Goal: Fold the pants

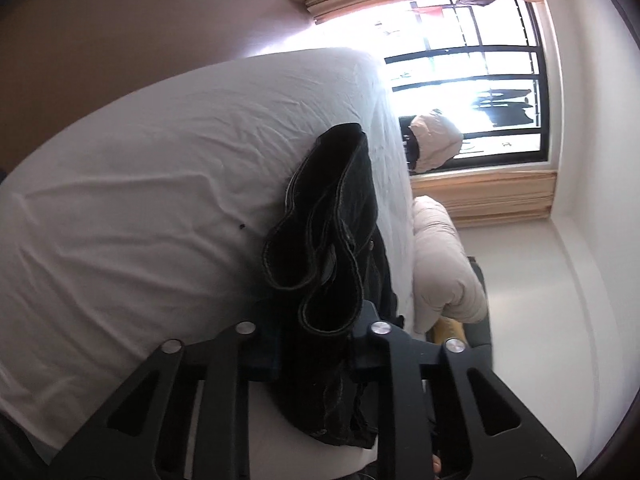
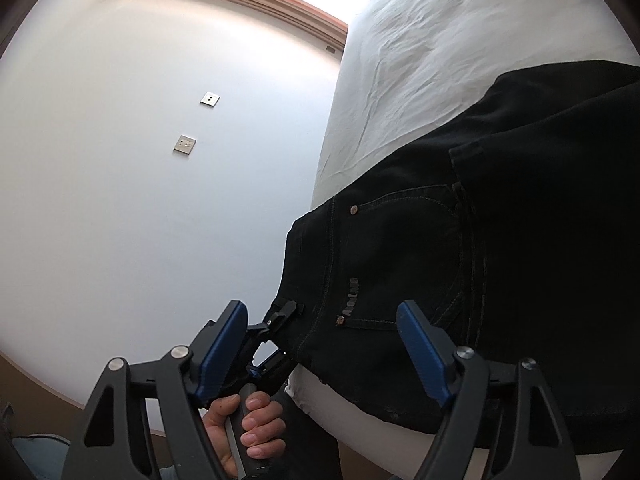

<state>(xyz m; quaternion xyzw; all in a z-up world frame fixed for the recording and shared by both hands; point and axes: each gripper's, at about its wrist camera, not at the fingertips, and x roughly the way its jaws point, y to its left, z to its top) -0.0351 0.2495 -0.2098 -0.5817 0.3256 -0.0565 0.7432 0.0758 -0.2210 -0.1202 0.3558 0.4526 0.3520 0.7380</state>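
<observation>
Pants [image 1: 328, 220] on white bed [image 1: 140, 200] by window [image 1: 472, 72]; left fingers [image 1: 316, 344] pinch them, right fingers [image 2: 320, 356] spread.

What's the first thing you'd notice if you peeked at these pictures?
The black pants stand out, lying on the white bed with one end over its edge. The left gripper pinches their bunched hem, while the right gripper hangs open by the pocket. A bright window glows beyond the bed.

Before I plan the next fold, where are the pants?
The black pants lie on the white bed along its edge; the left gripper pinches them, and the open right gripper hovers by the pocket.
</observation>
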